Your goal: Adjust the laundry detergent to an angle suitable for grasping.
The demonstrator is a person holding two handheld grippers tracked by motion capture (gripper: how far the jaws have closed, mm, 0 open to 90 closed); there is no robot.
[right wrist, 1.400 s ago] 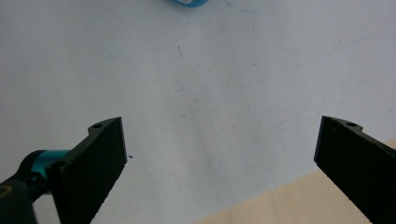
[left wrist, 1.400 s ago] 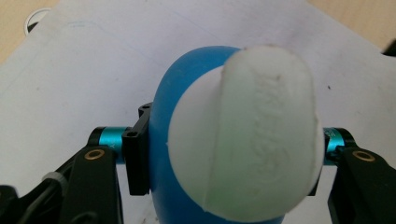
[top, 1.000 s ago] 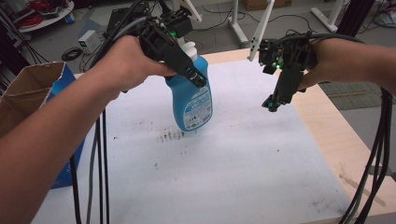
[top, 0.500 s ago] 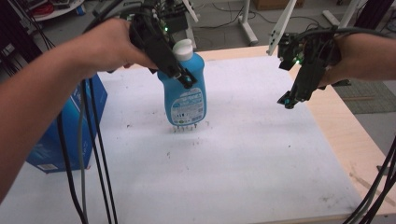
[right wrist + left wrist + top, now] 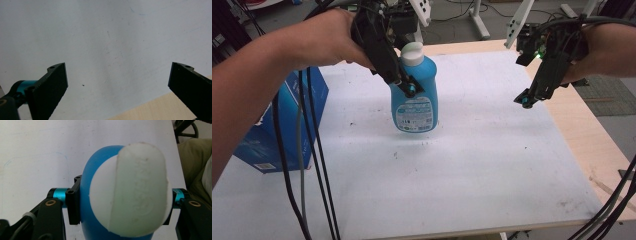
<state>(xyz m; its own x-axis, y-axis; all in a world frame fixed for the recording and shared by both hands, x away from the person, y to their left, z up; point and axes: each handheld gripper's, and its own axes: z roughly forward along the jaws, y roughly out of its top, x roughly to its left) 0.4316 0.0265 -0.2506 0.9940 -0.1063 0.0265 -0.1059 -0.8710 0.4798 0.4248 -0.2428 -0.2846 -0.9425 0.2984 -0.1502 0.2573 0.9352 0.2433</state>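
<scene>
Jaws of the left gripper [image 5: 404, 85] are clamping the blue bottle [image 5: 414, 100] on its shoulders, just under the white cap [image 5: 412, 52], and the bottle is hanging clear of the bench [image 5: 492, 165], its base just above the white sheet. Seen in the left gripper view, the pads [image 5: 73, 203] are pressing on either side of the smooth plastic body [image 5: 86, 195]. Judging by its look, the bottle is likely stiff but slick, and heavy if full, so a grip high on the shoulders seems sound, though it may swing. Off to one side, the right gripper [image 5: 527, 100] is hovering with its jaws spread wide and holding nothing. A blue box [image 5: 287, 135] is standing at the sheet's left edge.
</scene>
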